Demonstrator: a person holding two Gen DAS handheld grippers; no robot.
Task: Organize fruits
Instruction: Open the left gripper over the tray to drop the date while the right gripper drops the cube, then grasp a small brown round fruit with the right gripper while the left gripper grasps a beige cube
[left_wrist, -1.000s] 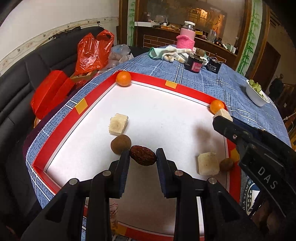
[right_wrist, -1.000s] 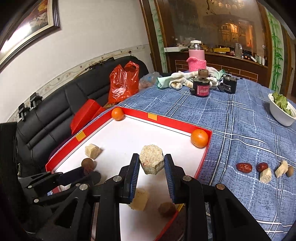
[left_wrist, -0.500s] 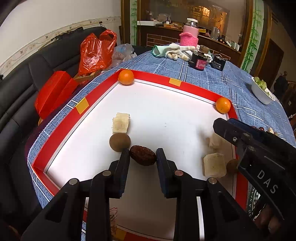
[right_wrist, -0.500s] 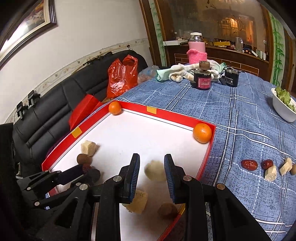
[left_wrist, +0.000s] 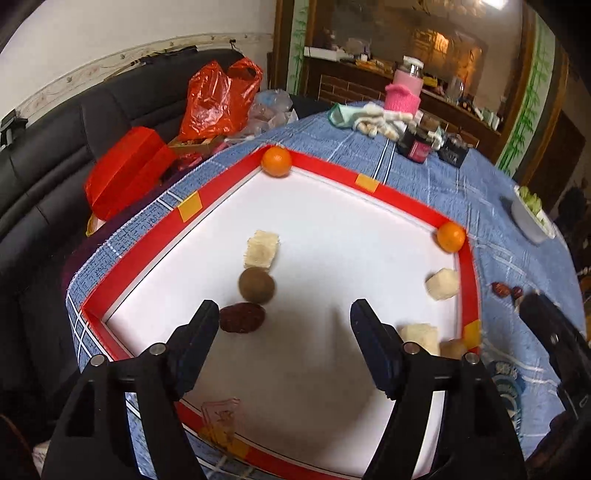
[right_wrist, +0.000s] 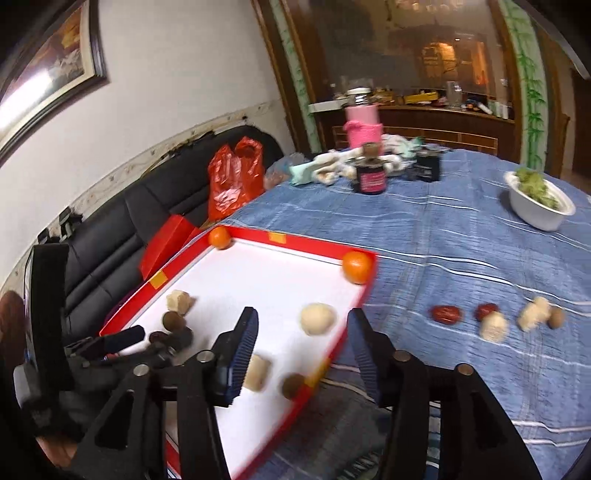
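My left gripper hangs over the red-rimmed white tray, its jaws opening. The red date lies on the tray against the left finger, free of the right pad. Behind it sit a brown round fruit and a pale cube. My right gripper is over the tray's right edge, jaws opening with nothing gripped. The pale chunk rests on the tray just ahead of it. Oranges sit in the two far corners.
Two red dates, pale pieces and a brown fruit lie in a row on the blue cloth to the right. A white bowl, a dark jar and a pink flask stand farther back. A black sofa runs along the left.
Both grippers went from shut to open. The left let go of the red date on the tray. The right dropped the pale chunk onto the tray and shifted right.
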